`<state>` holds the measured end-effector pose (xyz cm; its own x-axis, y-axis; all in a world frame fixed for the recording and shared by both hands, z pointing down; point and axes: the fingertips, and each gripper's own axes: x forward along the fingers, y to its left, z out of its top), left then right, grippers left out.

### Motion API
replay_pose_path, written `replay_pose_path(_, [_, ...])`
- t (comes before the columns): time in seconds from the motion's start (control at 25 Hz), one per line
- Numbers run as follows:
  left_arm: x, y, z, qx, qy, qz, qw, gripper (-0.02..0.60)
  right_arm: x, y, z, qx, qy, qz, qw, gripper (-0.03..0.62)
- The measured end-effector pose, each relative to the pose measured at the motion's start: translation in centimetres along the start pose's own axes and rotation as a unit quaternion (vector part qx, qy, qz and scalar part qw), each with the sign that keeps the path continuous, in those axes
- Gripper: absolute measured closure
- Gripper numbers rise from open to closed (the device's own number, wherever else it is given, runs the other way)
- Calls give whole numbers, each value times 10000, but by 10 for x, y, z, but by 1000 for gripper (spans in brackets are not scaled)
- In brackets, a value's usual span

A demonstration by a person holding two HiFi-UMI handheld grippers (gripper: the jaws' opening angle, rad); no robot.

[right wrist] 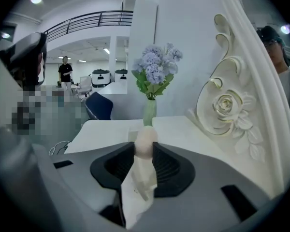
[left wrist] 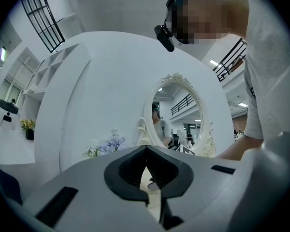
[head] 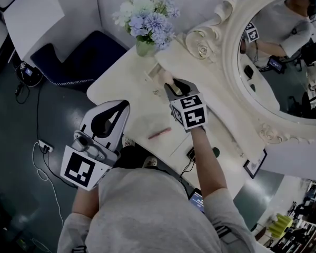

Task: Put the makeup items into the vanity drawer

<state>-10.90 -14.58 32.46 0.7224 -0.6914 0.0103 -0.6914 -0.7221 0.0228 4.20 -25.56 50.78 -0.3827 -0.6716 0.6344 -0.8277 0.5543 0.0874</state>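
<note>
My right gripper [head: 171, 84] reaches over the white vanity table [head: 121, 88], shut on a makeup item [right wrist: 145, 144] with a rounded beige tip and a white body. In the right gripper view both pads press its sides and the tip sticks up past the jaws. Just beyond it, near the vase, sits a small open drawer-like box [head: 153, 71]. A pink stick-shaped makeup item [head: 159, 134] lies on the table nearer to me. Shut and with nothing in it, my left gripper [head: 125, 104] hangs at the table's near edge and points up at the mirror [left wrist: 176, 112].
A green vase of pale blue flowers [head: 147, 25] stands at the table's far end. The large oval mirror [head: 284, 51] with its carved frame fills the right side. A dark blue chair [head: 79, 59] sits left of the table. A small black object [head: 193, 153] and a picture frame [head: 254, 165] lie near the right end.
</note>
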Motion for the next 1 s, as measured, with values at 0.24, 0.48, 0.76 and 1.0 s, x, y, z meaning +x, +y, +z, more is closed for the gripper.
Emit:
replay_pose_path(0.24, [-3, 8, -2, -11, 18, 88, 10000, 568, 16, 0, -16, -44, 384, -2, 9993, 470])
replay_pose_path(0.48, [-3, 15, -4, -49, 30, 140, 9999, 568, 26, -1, -20, 71, 523, -37, 9986, 465])
replay_pose_path(0.76, [-3, 19, -7, -105, 26, 196, 9998, 568, 34, -4, -20, 296, 637, -74, 9975, 461])
replay_pose_path(1.0, [-3, 22, -10, -140, 58, 231, 9996, 568, 38, -5, -22, 705, 789, 83, 9944, 457])
